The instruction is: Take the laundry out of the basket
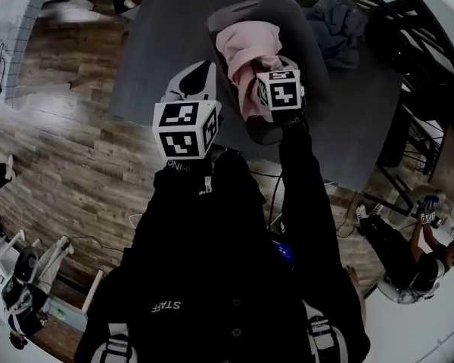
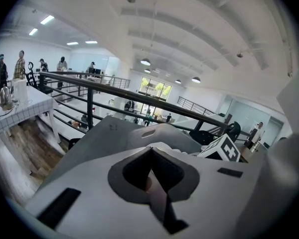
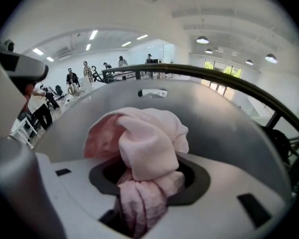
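Note:
A grey laundry basket (image 1: 246, 6) stands on the grey table (image 1: 159, 44), and a pink cloth (image 1: 246, 44) rises out of it. My right gripper (image 1: 268, 74) is shut on that cloth, holding it up above the basket. In the right gripper view the bunched pink cloth (image 3: 149, 143) fills the gap between the jaws of the right gripper (image 3: 144, 193), with the basket wall (image 3: 214, 113) behind. My left gripper (image 1: 200, 70) hangs just left of the basket. In the left gripper view the left gripper (image 2: 152, 178) has its jaws together with nothing in them, in front of the basket (image 2: 154, 133).
A dark blue-grey cloth (image 1: 337, 21) lies on the table to the right of the basket. A black railing (image 1: 408, 36) runs behind the table at right. A person (image 1: 408, 255) sits on the floor at lower right. Wooden flooring lies to the left.

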The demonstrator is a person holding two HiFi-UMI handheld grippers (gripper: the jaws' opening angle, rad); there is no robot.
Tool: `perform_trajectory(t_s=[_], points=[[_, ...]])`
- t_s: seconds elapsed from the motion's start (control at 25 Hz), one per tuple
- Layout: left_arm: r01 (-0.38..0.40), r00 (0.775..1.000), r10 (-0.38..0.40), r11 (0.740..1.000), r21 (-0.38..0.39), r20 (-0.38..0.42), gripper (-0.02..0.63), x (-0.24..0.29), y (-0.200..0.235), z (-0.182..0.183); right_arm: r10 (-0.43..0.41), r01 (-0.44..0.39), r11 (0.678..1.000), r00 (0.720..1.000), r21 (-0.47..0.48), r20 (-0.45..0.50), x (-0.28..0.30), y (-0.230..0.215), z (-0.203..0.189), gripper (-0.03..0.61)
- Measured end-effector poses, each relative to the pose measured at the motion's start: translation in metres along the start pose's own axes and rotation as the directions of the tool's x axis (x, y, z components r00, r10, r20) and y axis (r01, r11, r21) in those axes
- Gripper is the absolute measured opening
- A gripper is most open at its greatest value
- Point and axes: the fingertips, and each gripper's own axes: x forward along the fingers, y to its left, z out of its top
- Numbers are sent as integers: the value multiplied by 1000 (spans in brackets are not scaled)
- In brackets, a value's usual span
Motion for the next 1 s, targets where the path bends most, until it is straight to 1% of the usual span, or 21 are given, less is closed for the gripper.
perform_trajectory(t_s=[0.16,0.32,0.44,0.6,0.72,0.8,1.0], points=[[12,999,-12,1000,8,42,0,-18,-7,15,-54,51,998,990,32,132,-56,-1,35,222],[31,995,-33,999,22,93,0,-37,-15,33,-116,101,993,956,69,271,-116,3,68,222],[41,990,-45,999,35,133,0,-52,-22,47,-150,119,987,921,105,360,-159,10,86,222],[56,978,-66,997,57,196,0,-67,-34,72,-198,141,978,867,155,458,-212,12,104,222],[73,966,-91,994,83,240,0,-74,-44,91,-235,161,970,826,184,512,-244,12,114,222],[87,956,-114,990,108,270,0,-78,-53,104,-259,175,964,794,203,549,-265,10,121,222],[117,940,-157,982,148,302,0,-95,-84,112,-310,211,950,729,230,610,-321,8,118,222]])
